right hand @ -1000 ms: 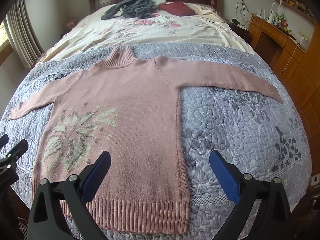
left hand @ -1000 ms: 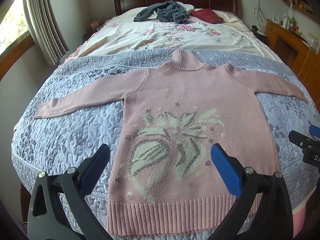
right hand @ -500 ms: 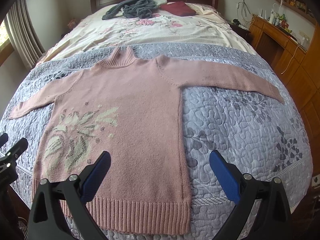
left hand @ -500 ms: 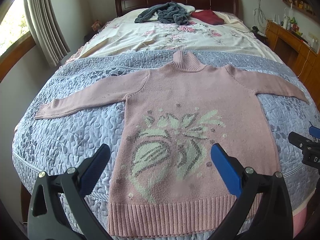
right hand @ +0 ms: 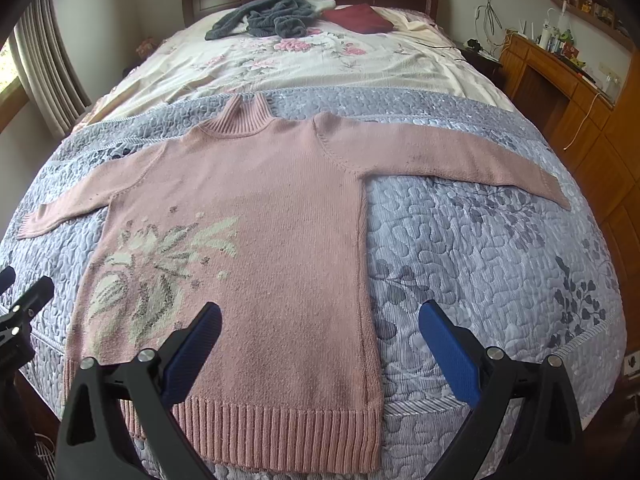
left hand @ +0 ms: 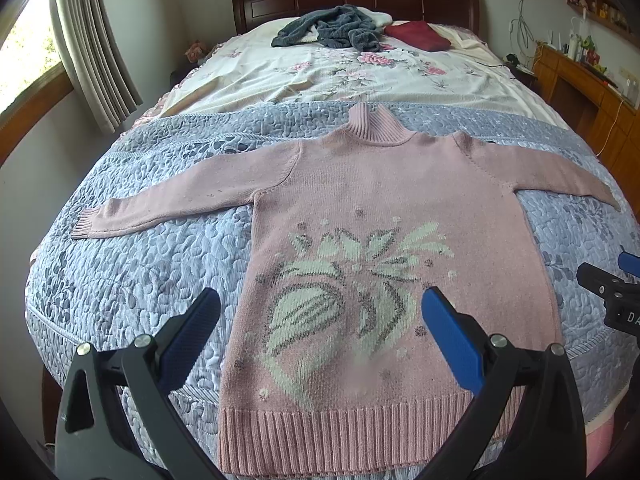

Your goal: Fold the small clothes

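My left gripper point(left hand: 320, 320) hangs spread wide and empty above the hem end of the pink turtleneck sweater point(left hand: 384, 208). My right gripper point(right hand: 320, 332) is spread too, holding nothing, over the sweater's right side seam. The sweater lies flat, face up, sleeves out, on the bed's grey-blue quilt point(right hand: 480, 264).

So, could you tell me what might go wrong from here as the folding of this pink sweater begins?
The sweater's ribbed hem lies at the bed's near edge, so a careless pull could drag it off the quilt. Both sleeves are spread wide: the sleeve on the right reaches far out, so a fold may leave it trailing. With the left gripper and right gripper open, one pinch might catch quilt too.
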### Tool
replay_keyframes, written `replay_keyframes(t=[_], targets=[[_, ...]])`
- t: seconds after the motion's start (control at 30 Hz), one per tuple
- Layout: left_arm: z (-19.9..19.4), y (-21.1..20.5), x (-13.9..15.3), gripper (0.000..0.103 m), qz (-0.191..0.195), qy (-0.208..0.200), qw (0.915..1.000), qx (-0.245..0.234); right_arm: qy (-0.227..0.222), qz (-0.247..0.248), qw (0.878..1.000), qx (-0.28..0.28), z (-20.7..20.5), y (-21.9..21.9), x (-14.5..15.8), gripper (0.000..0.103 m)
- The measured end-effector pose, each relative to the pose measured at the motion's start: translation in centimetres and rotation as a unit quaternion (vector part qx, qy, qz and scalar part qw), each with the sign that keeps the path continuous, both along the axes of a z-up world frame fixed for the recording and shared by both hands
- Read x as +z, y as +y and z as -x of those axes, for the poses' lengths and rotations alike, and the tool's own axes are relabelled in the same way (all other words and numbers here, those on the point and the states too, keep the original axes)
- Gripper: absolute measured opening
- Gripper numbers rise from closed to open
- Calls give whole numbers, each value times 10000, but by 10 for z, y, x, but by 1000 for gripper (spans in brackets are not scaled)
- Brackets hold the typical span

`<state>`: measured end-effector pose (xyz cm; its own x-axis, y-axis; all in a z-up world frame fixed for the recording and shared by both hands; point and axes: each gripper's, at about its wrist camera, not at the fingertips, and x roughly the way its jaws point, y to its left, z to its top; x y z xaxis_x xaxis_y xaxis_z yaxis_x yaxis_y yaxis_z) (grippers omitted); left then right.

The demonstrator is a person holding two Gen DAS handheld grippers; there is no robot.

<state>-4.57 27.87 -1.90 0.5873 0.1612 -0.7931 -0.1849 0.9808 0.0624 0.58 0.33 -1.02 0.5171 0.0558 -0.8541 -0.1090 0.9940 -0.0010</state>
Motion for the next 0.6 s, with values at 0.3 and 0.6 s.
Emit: replay_keyframes(t=[0.3, 0.6], targets=[[-1, -1, 0, 100, -26, -20, 10000, 8, -5, -9, 10000, 12, -2, 0, -1, 99], [1, -3, 2, 100, -76, -110, 9999, -34, -38, 7, 10000, 13, -3, 0, 0, 99]])
